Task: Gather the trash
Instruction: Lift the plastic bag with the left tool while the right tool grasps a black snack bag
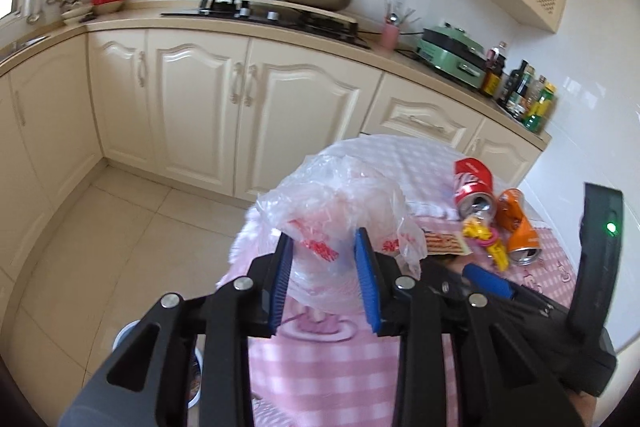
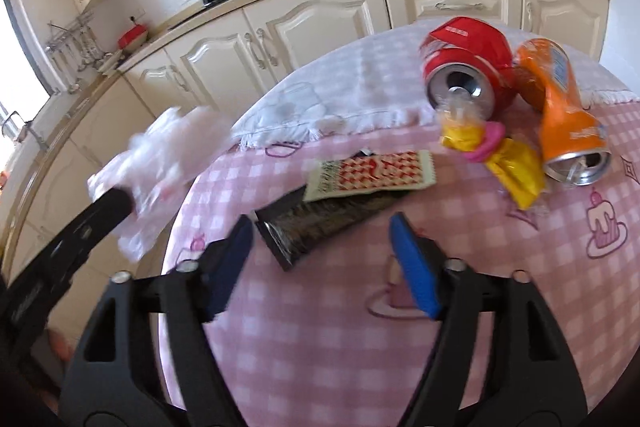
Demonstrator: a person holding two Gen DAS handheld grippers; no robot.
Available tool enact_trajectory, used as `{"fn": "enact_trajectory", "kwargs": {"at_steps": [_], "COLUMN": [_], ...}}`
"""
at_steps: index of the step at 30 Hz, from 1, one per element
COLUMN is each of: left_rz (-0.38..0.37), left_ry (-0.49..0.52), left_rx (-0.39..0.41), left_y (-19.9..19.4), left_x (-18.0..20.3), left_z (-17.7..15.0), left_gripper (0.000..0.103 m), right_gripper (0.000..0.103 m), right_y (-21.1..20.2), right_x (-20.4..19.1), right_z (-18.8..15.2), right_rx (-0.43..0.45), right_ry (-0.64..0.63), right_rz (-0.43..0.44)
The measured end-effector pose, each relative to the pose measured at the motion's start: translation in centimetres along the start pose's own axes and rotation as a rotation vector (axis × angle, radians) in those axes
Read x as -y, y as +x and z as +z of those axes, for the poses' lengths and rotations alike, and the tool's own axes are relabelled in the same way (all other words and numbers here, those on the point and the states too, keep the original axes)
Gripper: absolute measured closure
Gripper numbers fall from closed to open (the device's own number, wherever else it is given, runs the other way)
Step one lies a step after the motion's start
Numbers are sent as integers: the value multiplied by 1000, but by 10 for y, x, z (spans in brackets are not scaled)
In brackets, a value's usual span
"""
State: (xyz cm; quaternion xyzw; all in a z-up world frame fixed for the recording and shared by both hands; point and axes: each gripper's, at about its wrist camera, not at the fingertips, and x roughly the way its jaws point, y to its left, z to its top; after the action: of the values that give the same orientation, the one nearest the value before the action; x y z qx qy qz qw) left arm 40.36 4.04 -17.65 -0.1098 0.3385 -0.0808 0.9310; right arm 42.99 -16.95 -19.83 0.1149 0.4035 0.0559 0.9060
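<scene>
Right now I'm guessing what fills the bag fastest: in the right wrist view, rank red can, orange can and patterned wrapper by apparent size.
1. red can and orange can: alike, unranked.
2. patterned wrapper: smallest, though flat and nearer.

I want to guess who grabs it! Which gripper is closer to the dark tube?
Right. The right gripper hovers open just before the dark tube; the left gripper, off beside the table, holds the plastic bag.

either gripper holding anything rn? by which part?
Left gripper pinches the plastic bag by its bunched lower part. Right gripper open, holding nothing.

Bright daylight, fisheye-warped edges, slight motion blur.
</scene>
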Motion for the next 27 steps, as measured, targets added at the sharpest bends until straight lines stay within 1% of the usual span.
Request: {"fn": "enact_trajectory", "kwargs": {"at_steps": [3,7,8,9,10,12,15,17,19,25,27], "left_rz": [8,4,0,-3,-7,-19,-36,-40,-40,-57,-87], "left_ry": [-17,-24,-25,-27,-28,-38,-43,-34,-17,8,-1], "left_rx": [-4,-10,-11,-9,-10,-16,-26,-34,-30,-26,-28], "left_y": [-6,-11,-13,-14,-14,-16,-18,-20,-26,-44,-52], "left_x": [-15,-25,-26,-27,-27,-27,-25,-20,-15,0,5], "left_z": [-2,-5,-6,-6,-6,-8,-11,-14,-16,-23,-26], "left_gripper": [73,73,73,73,73,72,72,72,72,72,72], "right_gripper": [29,30,36,51,57,73,84,89,90,94,96], "right_y": [19,22,21,20,18,14,9,4,-4,-39,-52], "right_x": [-4,-10,-9,-8,-5,-1,0,3,7,27,32], "right_z": [2,2,1,0,-1,-5,-9,-12,-15,-28,-32], "right_rx": [-31,-41,-43,-42,-46,-53,-61,-59,-61,-21,1], "right_ry": [26,-10,-21,-25,-31,-51,-61,-62,-53,-29,-16], "right_rz": [-62,-108,-121,-124,-115,-97,-60,-38,-19,-23,-22]}}
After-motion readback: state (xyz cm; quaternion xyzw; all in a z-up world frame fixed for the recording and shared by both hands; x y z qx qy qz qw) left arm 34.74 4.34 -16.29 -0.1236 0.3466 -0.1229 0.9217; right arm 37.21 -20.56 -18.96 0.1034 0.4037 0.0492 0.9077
